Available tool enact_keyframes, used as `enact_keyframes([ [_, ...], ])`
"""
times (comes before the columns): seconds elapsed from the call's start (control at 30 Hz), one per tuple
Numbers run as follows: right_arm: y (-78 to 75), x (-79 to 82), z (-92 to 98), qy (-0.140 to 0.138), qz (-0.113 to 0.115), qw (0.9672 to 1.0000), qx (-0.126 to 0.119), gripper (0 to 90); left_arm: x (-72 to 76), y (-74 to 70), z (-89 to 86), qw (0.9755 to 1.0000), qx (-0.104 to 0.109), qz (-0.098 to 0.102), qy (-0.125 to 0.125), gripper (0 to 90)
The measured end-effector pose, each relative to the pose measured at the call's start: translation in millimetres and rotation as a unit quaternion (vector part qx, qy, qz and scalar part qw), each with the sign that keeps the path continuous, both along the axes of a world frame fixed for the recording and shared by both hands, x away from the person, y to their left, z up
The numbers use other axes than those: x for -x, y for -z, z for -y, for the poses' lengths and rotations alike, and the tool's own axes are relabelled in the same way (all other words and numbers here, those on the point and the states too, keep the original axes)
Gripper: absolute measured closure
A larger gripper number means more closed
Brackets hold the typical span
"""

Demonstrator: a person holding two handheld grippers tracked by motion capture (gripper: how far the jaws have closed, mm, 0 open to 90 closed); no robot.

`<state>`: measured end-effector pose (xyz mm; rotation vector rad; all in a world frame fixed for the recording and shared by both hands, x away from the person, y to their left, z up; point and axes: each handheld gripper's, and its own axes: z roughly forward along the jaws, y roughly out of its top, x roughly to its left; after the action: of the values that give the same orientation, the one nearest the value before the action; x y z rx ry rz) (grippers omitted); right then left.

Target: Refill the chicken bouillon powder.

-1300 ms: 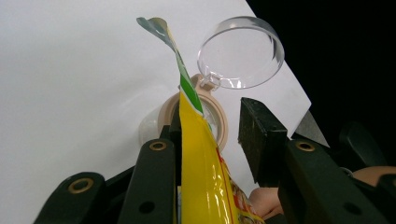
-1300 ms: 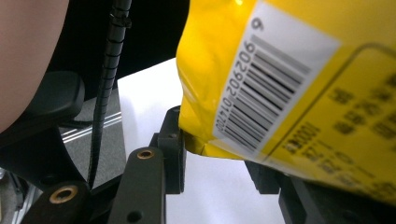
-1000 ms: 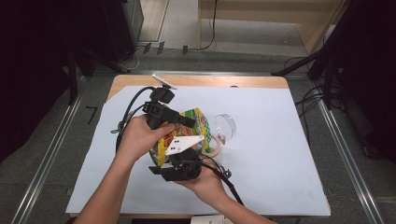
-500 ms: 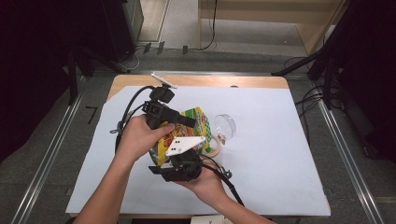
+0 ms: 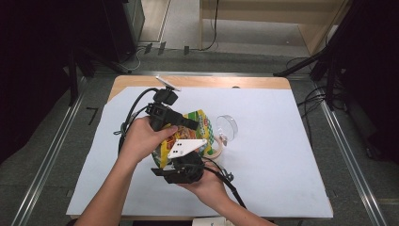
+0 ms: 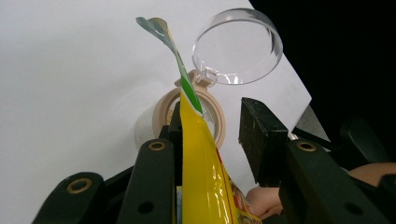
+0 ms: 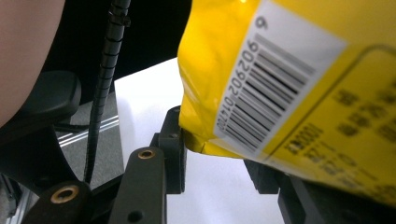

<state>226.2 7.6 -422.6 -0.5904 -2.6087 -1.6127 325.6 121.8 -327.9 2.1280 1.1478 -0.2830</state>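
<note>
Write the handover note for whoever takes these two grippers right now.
Left gripper: jaws apart, the yellow snack bag lies against one pad with a gap to the other, so no firm clamp shows.
Right gripper: the bag's barcode end sits between its jaws; whether they pinch it I can't tell.
The bag is held over the clear jar, whose hinged lid is flipped open.
Done: jar opened, bag positioned above it.
Left: probably getting the contents into the jar, then closing the lid.

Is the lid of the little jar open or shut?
Open. In the left gripper view the clear lid is flipped back from the jar, hanging by its hinge, and the beige rim shows behind the yellow bag.
</note>
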Motion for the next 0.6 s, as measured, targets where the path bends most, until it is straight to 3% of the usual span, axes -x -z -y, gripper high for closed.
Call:
enact_keyframes([
  [0.1,-1.9,1.6,-0.1,0.002,0.014,0.9999,0.003,65.1,1.7,-2.7,0.1,1.0000,0.002,0.003,0.002,68.0],
  [0.27,-2.9,5.3,-1.6,-0.001,0.012,0.9999,0.003,66.2,3.6,-3.7,3.1,0.9999,-0.010,0.000,0.001,68.5],
  [0.6,-3.5,4.0,-0.4,0.000,0.009,1.0000,0.000,66.3,-1.4,-1.9,1.3,1.0000,0.000,-0.009,-0.003,68.5],
])
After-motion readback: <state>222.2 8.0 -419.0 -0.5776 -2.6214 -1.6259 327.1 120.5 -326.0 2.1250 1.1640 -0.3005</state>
